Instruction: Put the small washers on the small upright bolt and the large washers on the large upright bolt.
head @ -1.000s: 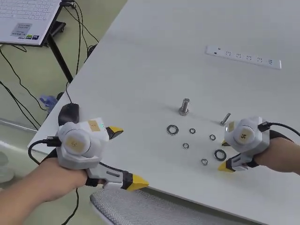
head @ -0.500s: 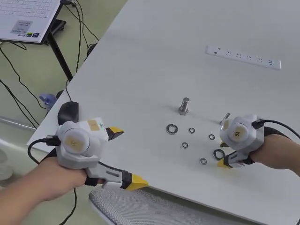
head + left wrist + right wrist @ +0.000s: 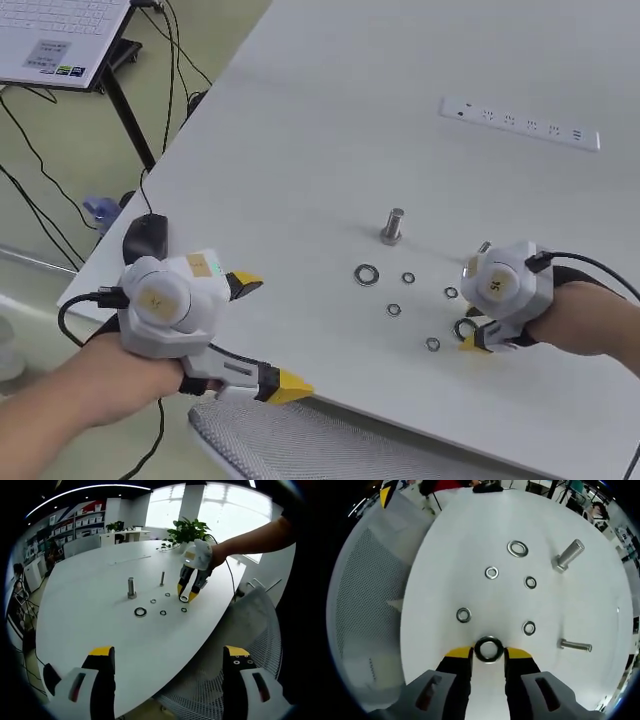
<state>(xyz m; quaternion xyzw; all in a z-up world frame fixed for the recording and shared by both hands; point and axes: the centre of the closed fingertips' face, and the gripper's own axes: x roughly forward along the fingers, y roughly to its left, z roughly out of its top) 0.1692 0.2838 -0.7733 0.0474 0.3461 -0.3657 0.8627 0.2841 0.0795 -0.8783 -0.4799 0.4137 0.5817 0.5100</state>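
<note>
1. Jaws of the left gripper (image 3: 270, 332) gape wide, empty, off the counter's (image 3: 300, 150) near edge.
2. Large bolt (image 3: 392, 226) stands upright mid-counter.
3. Jaws of the right gripper (image 3: 488, 656) flank a large washer (image 3: 488, 649) lying flat; pinching or not, I cannot tell.

An open-plan office: a long white surface (image 3: 330, 120) carries a power strip (image 3: 520, 122), with a laptop (image 3: 55, 40) at upper left and a mesh chair (image 3: 300, 450) at the bottom edge. The left gripper view shows big windows (image 3: 225, 507) at top right, a potted plant (image 3: 187, 530), and shelves of bins (image 3: 75, 522) at upper left.
</note>
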